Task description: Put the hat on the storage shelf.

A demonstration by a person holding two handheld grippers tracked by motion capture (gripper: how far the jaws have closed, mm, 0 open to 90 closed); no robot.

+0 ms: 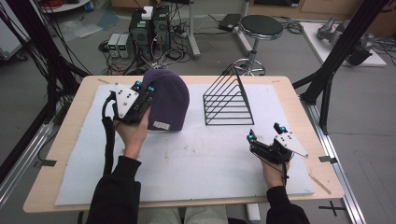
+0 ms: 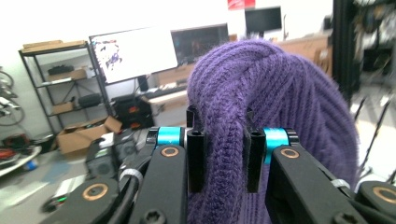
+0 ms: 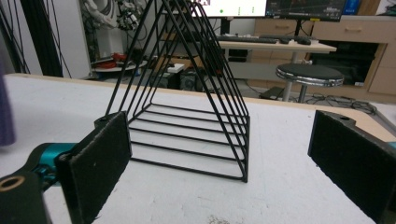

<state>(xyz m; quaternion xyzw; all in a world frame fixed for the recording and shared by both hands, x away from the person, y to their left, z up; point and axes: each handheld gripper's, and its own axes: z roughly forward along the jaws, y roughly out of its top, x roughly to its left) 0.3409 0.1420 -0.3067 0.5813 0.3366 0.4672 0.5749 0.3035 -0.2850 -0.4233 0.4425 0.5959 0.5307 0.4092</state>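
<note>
A purple knit hat (image 1: 167, 100) is lifted at the back left of the white mat, with a small pale label at its lower edge. My left gripper (image 1: 144, 87) is shut on a thick fold of it. In the left gripper view the fold of the hat (image 2: 280, 93) is pinched between the two black jaws of my left gripper (image 2: 223, 158). My right gripper (image 1: 267, 133) rests low at the front right, open and with nothing in it. In the right gripper view its wide-set pads (image 3: 100, 163) face a black wire rack (image 3: 187, 107).
The black triangular wire rack (image 1: 229, 100) stands upright at the back centre-right of the mat (image 1: 196, 158). Behind the table are a round black stool (image 1: 260, 25) and computer boxes with cables (image 1: 149, 28) on the floor. Black frame posts flank the table.
</note>
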